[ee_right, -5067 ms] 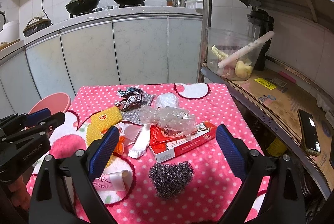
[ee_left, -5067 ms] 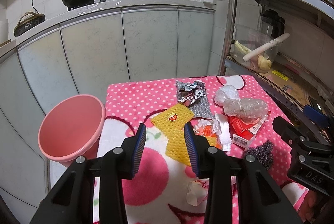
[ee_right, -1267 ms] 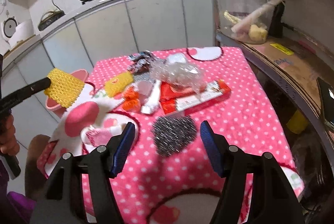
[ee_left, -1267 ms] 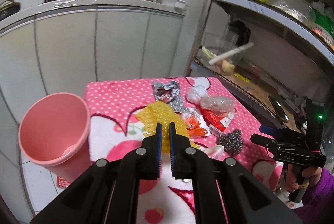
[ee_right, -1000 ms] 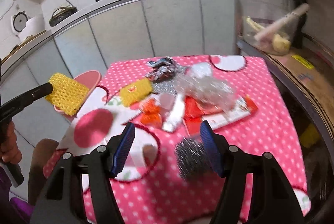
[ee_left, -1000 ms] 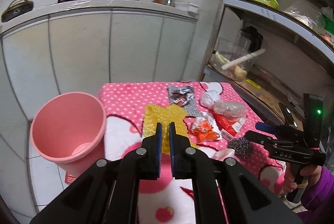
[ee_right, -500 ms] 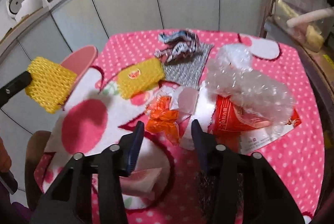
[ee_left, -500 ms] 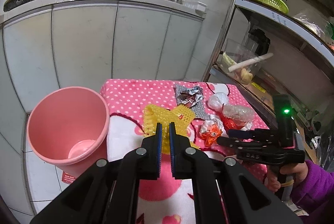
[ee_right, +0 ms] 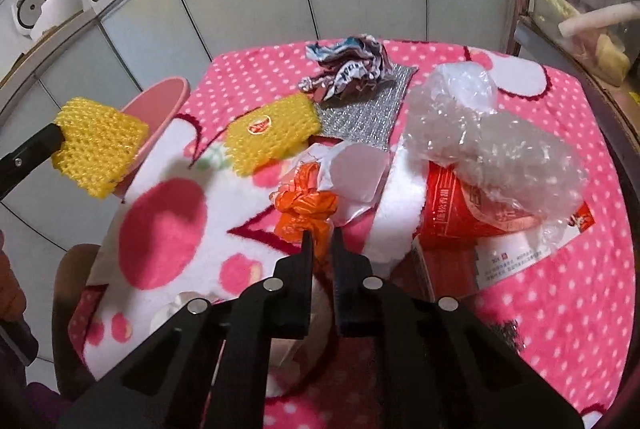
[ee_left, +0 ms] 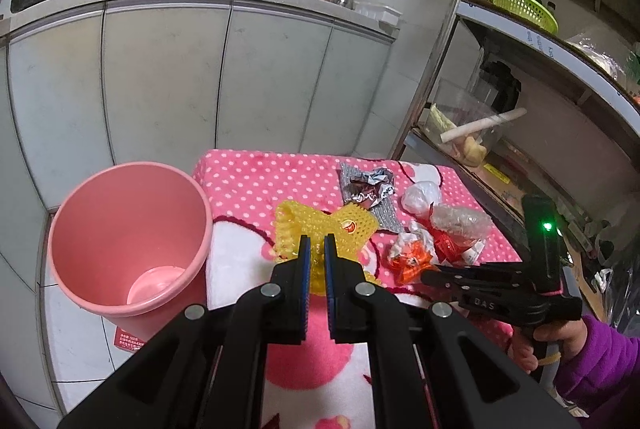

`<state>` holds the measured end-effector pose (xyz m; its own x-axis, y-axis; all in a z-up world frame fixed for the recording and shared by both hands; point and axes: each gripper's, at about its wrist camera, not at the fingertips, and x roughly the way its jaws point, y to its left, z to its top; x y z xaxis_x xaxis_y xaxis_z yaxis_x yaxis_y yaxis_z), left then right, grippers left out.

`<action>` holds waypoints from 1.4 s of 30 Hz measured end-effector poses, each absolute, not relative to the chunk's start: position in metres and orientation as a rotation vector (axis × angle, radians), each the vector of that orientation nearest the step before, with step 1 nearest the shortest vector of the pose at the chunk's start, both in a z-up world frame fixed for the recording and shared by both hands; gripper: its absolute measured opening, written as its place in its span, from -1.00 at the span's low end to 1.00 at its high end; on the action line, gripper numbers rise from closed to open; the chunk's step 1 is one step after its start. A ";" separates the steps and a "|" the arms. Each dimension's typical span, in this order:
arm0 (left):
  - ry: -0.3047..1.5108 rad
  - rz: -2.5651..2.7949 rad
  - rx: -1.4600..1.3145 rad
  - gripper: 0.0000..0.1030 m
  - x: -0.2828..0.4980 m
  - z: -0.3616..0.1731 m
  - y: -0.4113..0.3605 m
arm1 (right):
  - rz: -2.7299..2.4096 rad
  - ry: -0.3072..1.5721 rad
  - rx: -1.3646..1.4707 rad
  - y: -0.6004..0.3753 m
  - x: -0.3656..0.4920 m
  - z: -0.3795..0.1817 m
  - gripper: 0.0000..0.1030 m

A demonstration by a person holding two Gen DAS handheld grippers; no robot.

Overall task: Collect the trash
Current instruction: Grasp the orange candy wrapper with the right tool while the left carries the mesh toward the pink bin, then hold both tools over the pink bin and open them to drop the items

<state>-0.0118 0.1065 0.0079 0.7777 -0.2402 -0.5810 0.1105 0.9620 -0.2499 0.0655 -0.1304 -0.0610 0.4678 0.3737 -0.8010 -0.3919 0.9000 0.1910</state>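
My left gripper (ee_left: 314, 243) is shut on a yellow foam net (ee_left: 290, 225), held above the table's left edge beside the pink bin (ee_left: 132, 165). The right wrist view shows the same net (ee_right: 100, 145) hanging in front of the bin's rim (ee_right: 160, 97). My right gripper (ee_right: 322, 235) points down at the pink dotted tablecloth (ee_right: 560, 269). Its jaws are closing, and the pads pinch a crumpled orange wrapper (ee_right: 306, 209). A second yellow net (ee_right: 272, 129) with a red sticker lies on the cloth behind it.
Bubble wrap (ee_right: 500, 145) lies over a red and white box (ee_right: 452, 213) at the right. A crumpled foil wrapper (ee_right: 348, 65) and a silver pad (ee_right: 368, 113) lie at the back. White wrapping (ee_right: 356, 173) touches the orange wrapper. A metal shelf rack (ee_left: 440, 41) stands right of the table.
My right gripper dropped toward the table, left the steel scrubber behind and went from wide open to shut on the orange wrapper. My left gripper kept the yellow net by the bin.
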 end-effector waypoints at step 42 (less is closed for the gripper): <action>0.647 0.203 -0.228 -0.88 0.005 -0.020 0.267 | 0.808 0.946 -0.186 0.118 0.102 -0.022 -0.83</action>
